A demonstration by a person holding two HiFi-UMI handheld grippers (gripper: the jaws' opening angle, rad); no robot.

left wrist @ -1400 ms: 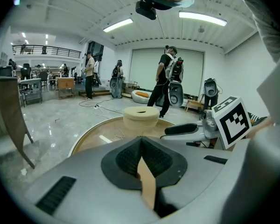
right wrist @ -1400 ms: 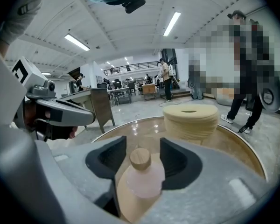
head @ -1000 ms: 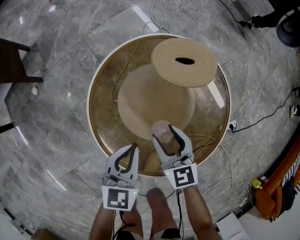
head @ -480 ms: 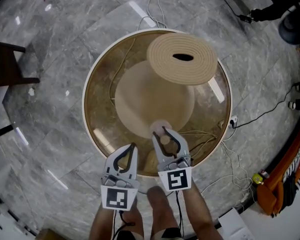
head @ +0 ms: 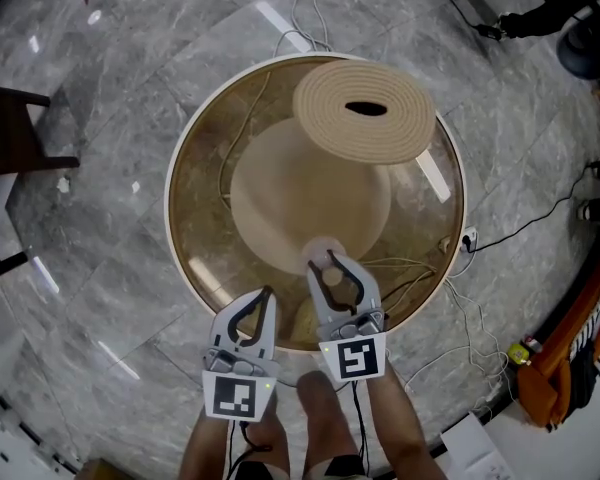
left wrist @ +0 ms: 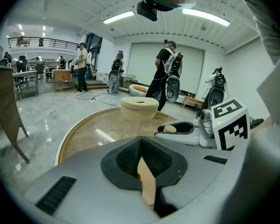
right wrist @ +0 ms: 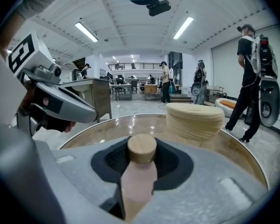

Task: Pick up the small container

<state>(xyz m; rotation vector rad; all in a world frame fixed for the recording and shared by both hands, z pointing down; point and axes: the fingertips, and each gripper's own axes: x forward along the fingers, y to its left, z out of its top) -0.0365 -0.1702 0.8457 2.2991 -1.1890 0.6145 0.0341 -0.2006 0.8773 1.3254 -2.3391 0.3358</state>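
Note:
The small container [right wrist: 140, 174] is a pale pink jar with a round wooden lid. My right gripper [right wrist: 141, 158] is shut on it, both pads pressing its sides. In the head view the right gripper [head: 329, 260] holds the container [head: 331, 280] over the near part of the round glass table [head: 195, 258]. My left gripper [head: 267, 294] hangs beside it at the table's near edge, shut, with nothing in it. From the left gripper view, its own tips [left wrist: 141, 143] meet, and the right gripper [left wrist: 177, 127] shows beyond with the lid in it.
A ribbed beige disc with a dark slot [head: 365, 111] stands at the table's far side, above a beige cone base [head: 310, 203] under the glass. Cables [head: 500, 238] trail over the marble floor. A dark chair [head: 10, 128] stands left. Several people stand in the hall behind.
The right gripper's jaws have closed from wide apart onto the container. Both grippers stay in nearly the same place over the table's near edge.

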